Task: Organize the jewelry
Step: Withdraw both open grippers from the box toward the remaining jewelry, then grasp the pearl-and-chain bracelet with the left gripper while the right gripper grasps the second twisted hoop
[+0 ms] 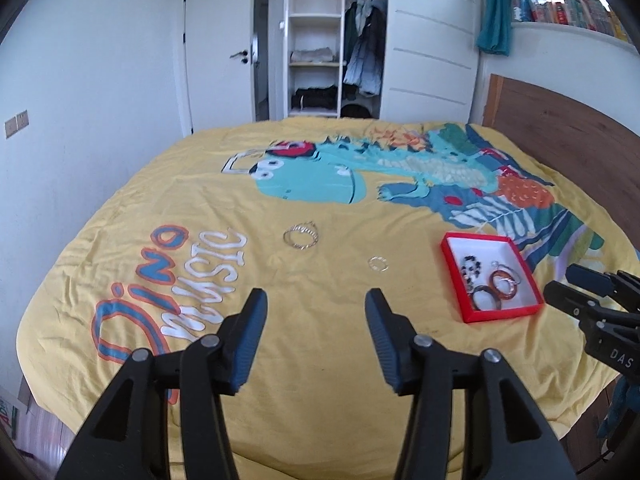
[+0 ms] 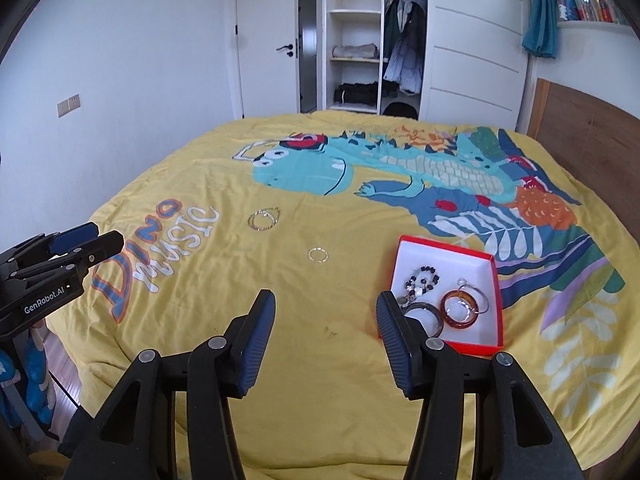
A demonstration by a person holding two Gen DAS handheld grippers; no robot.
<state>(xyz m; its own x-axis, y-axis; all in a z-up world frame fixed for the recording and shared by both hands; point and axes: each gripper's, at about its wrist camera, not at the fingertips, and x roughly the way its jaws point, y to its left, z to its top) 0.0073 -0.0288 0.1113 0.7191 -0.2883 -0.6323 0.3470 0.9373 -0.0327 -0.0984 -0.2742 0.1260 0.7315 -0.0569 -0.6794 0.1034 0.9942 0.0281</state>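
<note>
Left gripper (image 1: 316,320) fills the near foreground of its own view, jaws spread wide, nothing between them, hovering over the yellow bedspread (image 1: 132,208). Right gripper (image 2: 326,326) likewise: jaws spread, empty, above the same cover. Its right finger (image 2: 394,344) overlaps the near-left corner of the red box (image 2: 496,280), hiding that corner and part of a dark bangle (image 2: 430,316). Box holds an amber bangle (image 2: 460,312), thin silver hoops (image 2: 476,298) and a black-and-white beaded piece (image 2: 424,278); beads too small to make out in detail. In the left view the box (image 1: 454,276) is seen whole, well right of the jaws, with both bangles clear. 2 pieces lie loose on the cover, apart from the box: a chain bracelet (image 1: 302,236) beside the "DINO MUSIC" print, and a small ring (image 1: 378,264) between bracelet and box. Whether the chain is 1 strand or several cannot be told. Each view catches the other gripper side-on at its edge, cut off by the frame. The left view's far right shows a bookshelf (image 1: 568,10), mostly cropped. Open wardrobe (image 2: 376,40) stands beyond the bed.
</note>
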